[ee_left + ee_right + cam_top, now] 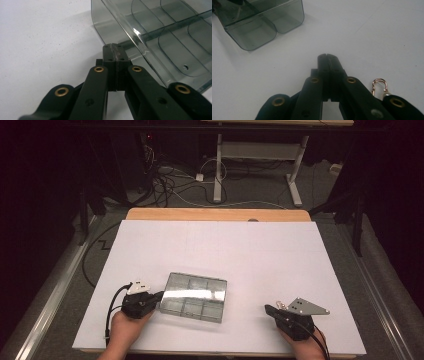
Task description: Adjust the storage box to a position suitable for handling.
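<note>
The compartment box [194, 296] lies between the left claw [161, 295] and right claw [268, 309], earring [380, 86] beside the latter.

No readable text, labels or nos. anywhere — nothing printed on anything on the worktop.

The high view looks forward and down over the whole table [300, 250]; both gripper views sit low, close, sharing the clear box [194, 296].
</note>
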Tool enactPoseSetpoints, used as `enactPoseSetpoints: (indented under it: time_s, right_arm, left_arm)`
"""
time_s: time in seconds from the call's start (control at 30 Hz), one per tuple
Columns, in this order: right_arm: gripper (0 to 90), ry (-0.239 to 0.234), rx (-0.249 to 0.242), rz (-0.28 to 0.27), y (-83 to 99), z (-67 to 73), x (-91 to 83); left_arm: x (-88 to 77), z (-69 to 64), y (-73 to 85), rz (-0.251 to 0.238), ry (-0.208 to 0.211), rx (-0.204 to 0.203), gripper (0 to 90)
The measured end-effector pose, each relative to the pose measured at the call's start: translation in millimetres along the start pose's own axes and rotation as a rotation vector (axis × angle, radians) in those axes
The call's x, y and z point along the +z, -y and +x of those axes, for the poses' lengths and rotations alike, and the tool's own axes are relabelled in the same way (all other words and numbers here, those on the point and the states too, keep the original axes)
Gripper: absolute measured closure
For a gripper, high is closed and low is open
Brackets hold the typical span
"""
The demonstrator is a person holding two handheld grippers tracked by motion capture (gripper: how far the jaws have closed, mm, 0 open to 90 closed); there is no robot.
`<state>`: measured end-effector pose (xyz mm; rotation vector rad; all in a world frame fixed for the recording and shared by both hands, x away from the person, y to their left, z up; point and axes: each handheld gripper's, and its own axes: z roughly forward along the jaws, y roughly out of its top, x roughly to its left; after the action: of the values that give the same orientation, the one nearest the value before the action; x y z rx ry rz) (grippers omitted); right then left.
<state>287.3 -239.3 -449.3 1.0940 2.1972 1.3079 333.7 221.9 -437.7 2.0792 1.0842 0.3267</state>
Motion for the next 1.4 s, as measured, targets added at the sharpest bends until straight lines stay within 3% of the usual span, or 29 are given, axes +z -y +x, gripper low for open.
enactPoseSetpoints:
  time_s: [0.13,0.37,0.9,1.2,1.4]
  right_arm:
    - [90.0,0.002,0.000,0.000,-0.2,-0.2,0.1]
    - [90.0,0.007,0.000,0.000,-0.3,-1.5,0.4]
    - [90.0,0.008,-0.001,0.003,-0.7,-0.9,2.6]
    - [90.0,0.007,0.011,0.000,-1.0,-2.3,3.4]
    - [90.0,0.004,0.029,-0.003,-1.3,-3.9,5.9]
  left_arm:
    - [0.2,-4.1,0.0,0.000,0.009,0.007,88.0]
    - [6.3,-24.9,-3.6,0.016,0.046,0.071,88.0]
    - [12.5,-52.4,-8.2,0.013,0.096,0.129,87.9]
    - [12.5,-59.7,-8.1,0.005,0.116,0.142,87.9]
    - [13.0,-54.4,-8.6,-0.038,0.112,0.126,87.8]
